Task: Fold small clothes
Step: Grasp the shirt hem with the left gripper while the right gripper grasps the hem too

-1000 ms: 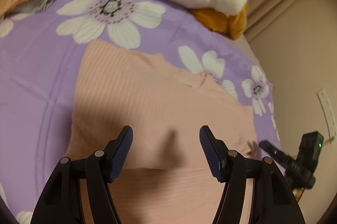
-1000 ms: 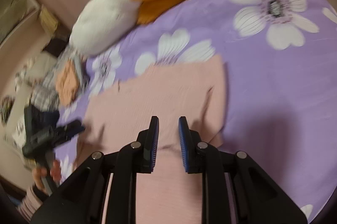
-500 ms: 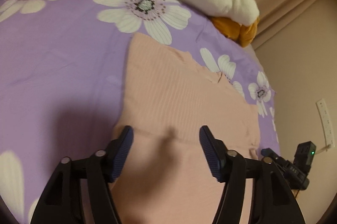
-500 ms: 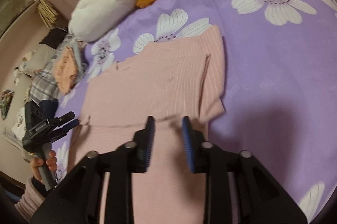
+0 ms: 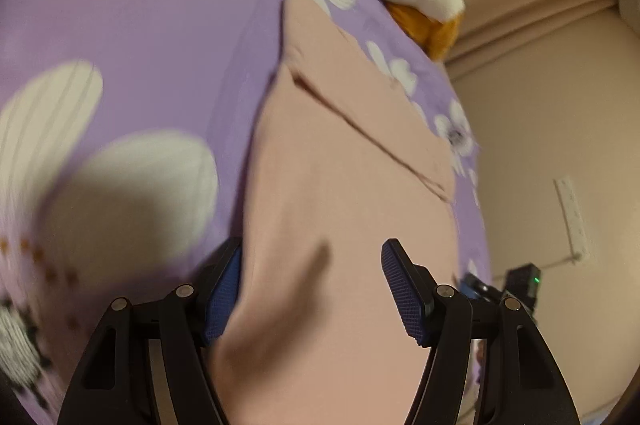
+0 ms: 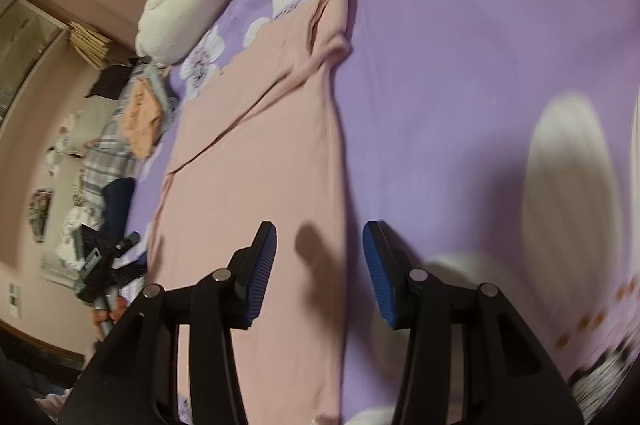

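Pink top (image 5: 340,209) flat on purple sheet (image 5: 140,25), sleeves folded in. Left gripper (image 5: 312,289), right gripper (image 6: 320,265) wide open, empty, straddling side edges.

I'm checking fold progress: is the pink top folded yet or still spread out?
Partly folded: the pink top lies long and flat on the purple bedsheet, with its sleeves turned in over the body. Both tongs are open.
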A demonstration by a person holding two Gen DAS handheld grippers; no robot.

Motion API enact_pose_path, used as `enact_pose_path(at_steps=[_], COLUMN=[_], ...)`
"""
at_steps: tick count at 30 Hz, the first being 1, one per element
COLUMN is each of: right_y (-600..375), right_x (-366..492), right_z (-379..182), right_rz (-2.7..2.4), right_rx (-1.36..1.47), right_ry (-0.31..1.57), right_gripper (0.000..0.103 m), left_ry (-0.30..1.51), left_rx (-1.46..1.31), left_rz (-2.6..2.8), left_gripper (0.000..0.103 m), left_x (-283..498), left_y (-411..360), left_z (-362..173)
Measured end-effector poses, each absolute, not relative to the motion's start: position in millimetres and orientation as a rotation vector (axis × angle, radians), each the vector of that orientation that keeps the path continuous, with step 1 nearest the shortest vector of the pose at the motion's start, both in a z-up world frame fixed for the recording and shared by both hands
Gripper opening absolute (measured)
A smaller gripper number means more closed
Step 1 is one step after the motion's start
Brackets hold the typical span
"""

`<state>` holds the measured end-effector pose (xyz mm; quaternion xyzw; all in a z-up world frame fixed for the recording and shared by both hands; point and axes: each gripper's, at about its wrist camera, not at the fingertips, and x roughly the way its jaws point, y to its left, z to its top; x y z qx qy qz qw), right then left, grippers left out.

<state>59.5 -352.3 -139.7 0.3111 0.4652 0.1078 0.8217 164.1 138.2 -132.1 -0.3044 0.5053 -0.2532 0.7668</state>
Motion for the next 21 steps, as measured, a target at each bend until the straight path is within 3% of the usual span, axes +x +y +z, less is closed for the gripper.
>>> enact_pose_path(at_steps=[17, 21], right_y=[-318, -311], right_x=[-44, -54], right_z=[-150, -150], right_rz=[0.397, 0.404], right_rx=[0.762, 0.752], right_ry=[1.035, 1.036], right_gripper=[0.044, 0.043], left_ry=[1.129, 1.131], left_rx=[-0.718, -0.726], left_rz=[-0.647, -0.630], left_gripper=[0.067, 0.054], left_x=[77, 73], left_y=[141, 140], left_z=[-134, -137])
